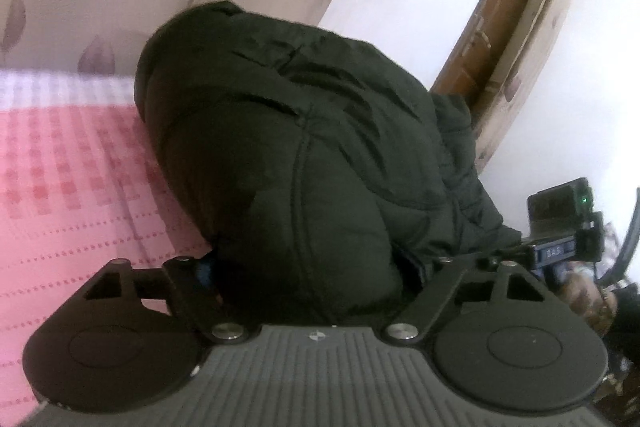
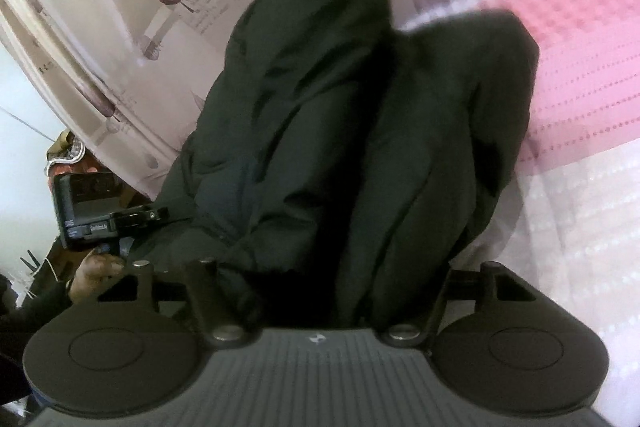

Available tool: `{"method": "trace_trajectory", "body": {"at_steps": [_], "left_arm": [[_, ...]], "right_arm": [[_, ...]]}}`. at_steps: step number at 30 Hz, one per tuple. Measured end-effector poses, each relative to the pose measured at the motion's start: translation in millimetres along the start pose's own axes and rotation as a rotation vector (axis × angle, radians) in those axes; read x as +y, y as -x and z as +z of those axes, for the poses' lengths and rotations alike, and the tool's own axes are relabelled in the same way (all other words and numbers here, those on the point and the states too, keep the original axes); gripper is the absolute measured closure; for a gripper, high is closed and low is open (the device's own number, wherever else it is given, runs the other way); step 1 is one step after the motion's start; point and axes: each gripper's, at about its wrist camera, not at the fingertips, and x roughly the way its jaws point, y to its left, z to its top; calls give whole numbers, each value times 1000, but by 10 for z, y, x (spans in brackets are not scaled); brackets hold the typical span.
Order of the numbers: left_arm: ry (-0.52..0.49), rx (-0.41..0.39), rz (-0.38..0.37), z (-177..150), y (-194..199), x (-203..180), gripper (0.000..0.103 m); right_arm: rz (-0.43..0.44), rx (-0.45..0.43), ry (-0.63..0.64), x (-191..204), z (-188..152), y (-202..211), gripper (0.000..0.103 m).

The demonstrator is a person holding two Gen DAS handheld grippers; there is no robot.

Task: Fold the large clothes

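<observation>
A bulky black puffer jacket point(image 1: 300, 131) lies bunched on a bed with a pink checked sheet point(image 1: 60, 167). In the left wrist view its padded mass fills the gap of my left gripper point(image 1: 316, 267), whose fingers press into the fabric at both sides. The right wrist view shows the same jacket point(image 2: 320, 131) in two thick folds running up from my right gripper point(image 2: 324, 275), which is shut on the bunched cloth. The fingertips of both grippers are buried in the jacket.
The other gripper's body point(image 1: 560, 227) and the hand holding it point(image 1: 580, 291) sit at the right; in the right wrist view the left gripper's body point(image 2: 88, 211) is at the left. A leaf-patterned curtain point(image 2: 132, 27) and a wooden door point(image 1: 500, 27) stand behind the bed.
</observation>
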Motion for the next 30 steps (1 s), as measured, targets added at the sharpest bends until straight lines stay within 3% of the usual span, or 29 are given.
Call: {"method": "trace_trajectory", "body": {"at_steps": [16, 30], "left_arm": [[-108, -44, 207, -1, 628, -388, 31], [-90, -114, 366, -156, 1646, -392, 32]], "right_arm": [[52, -10, 21, 533, -64, -200, 51], [187, 16, 103, 1408, -152, -602, 51]]}}
